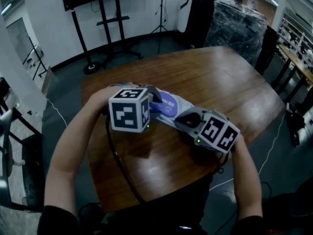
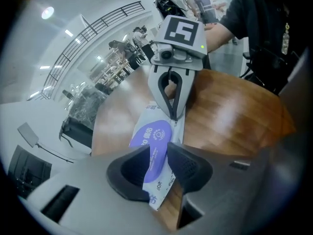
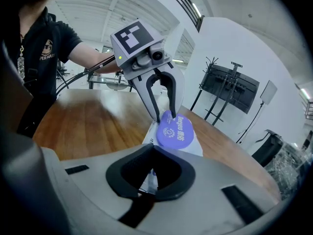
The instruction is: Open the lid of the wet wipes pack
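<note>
A white wet wipes pack (image 1: 183,103) with a purple oval lid (image 1: 168,104) lies flat on the wooden table (image 1: 225,82). My left gripper (image 1: 156,100) comes down on the pack's far end. Its fingertips stand a little apart over the lid's end (image 2: 152,133), and the purple shows through the gap of the left gripper (image 2: 159,148); the lid looks flat and closed. My right gripper (image 1: 185,116) is shut on the pack's near edge, with the white wrapper pinched in the right gripper (image 3: 150,182). The lid (image 3: 175,131) faces it, and the left gripper (image 3: 164,116) stands at the lid's far rim.
The table's front edge (image 1: 146,199) is close to the person's body. A screen on a wheeled stand (image 1: 105,13) is at the back left of the room. A wrapped dark cabinet (image 1: 234,26) is behind the table at the right. A cable (image 1: 120,165) crosses the tabletop.
</note>
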`<state>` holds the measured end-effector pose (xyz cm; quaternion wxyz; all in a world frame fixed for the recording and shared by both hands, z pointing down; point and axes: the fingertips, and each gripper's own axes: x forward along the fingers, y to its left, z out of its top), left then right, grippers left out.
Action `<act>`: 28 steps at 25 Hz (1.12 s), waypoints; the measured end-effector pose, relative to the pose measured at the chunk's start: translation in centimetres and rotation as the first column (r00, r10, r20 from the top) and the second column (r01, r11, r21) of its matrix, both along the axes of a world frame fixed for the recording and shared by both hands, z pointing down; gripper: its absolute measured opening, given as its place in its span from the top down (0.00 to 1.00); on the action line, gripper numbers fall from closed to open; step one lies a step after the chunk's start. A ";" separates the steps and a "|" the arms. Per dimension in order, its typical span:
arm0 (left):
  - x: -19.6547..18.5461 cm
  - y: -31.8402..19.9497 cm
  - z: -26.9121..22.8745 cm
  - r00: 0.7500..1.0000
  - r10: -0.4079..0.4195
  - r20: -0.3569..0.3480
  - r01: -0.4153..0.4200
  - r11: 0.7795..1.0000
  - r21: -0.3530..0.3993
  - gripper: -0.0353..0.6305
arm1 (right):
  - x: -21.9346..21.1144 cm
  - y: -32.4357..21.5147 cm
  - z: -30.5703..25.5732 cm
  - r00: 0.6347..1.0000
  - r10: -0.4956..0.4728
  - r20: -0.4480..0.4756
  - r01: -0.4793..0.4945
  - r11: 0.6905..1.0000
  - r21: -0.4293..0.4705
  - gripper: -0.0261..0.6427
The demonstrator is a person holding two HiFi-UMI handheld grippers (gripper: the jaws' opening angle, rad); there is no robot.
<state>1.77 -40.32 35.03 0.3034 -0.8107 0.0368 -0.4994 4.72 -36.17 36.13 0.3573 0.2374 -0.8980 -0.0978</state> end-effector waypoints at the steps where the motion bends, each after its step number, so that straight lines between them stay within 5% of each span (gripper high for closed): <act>1: 0.0 0.1 0.2 1.000 0.009 0.016 -0.009 1.000 0.002 0.76 | 0.0 0.0 0.0 1.000 0.000 0.000 0.000 1.000 0.000 0.95; 9: 0.0 -0.2 1.3 0.995 0.048 0.084 -0.050 0.998 0.028 0.76 | -0.2 -0.1 -0.1 1.000 -0.014 -0.013 0.014 1.000 -0.019 0.95; 20: 0.5 -1.1 1.6 0.999 0.003 -0.046 -0.005 0.999 -0.049 0.77 | -0.2 0.0 0.2 1.000 -0.024 -0.018 0.023 0.998 -0.051 0.95; 28: 1.2 -1.4 0.5 0.975 -0.048 -0.216 0.011 0.985 -0.171 0.78 | 0.0 0.1 0.3 0.999 -0.035 -0.002 0.035 0.996 -0.077 0.95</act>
